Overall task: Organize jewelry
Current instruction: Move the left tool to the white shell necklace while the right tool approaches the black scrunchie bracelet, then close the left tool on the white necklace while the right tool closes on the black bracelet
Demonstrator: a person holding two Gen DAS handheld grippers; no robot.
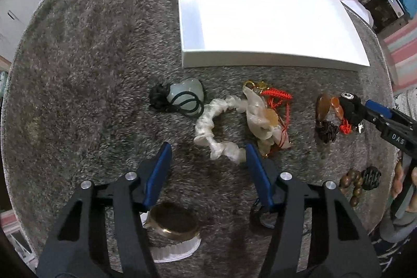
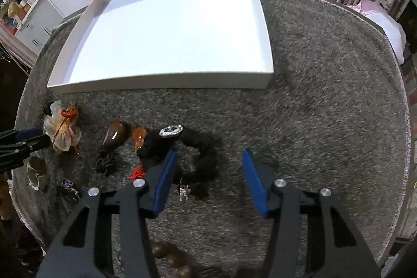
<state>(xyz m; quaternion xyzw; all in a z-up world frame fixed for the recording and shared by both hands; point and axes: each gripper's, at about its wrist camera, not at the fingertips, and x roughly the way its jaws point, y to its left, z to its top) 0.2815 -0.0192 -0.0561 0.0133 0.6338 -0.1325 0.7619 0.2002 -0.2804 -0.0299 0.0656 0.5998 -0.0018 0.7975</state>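
A white tray (image 1: pixel 260 61) lies empty on a grey shaggy mat; it also shows in the right wrist view (image 2: pixel 166 85). Jewelry lies in front of it: a jade pendant on dark cord (image 1: pixel 183 95), a white scrunchie (image 1: pixel 216 127), a pale pouch with red cord (image 1: pixel 263 116), an amber pendant (image 1: pixel 324 106). My left gripper (image 1: pixel 208 150) is open, its jaws either side of the scrunchie's near end. My right gripper (image 2: pixel 209 156) is open just right of a black furry band with a rhinestone ornament (image 2: pixel 170 130). It also shows in the left wrist view (image 1: pixel 351 106).
A brass-rimmed round item (image 1: pixel 173 226) lies under my left gripper. Wooden beads (image 1: pixel 354 186) lie at the mat's right. A small metal charm (image 2: pixel 184 193) and a purple trinket (image 2: pixel 67 184) lie near my right gripper. The mat's edge drops off to the room floor all around.
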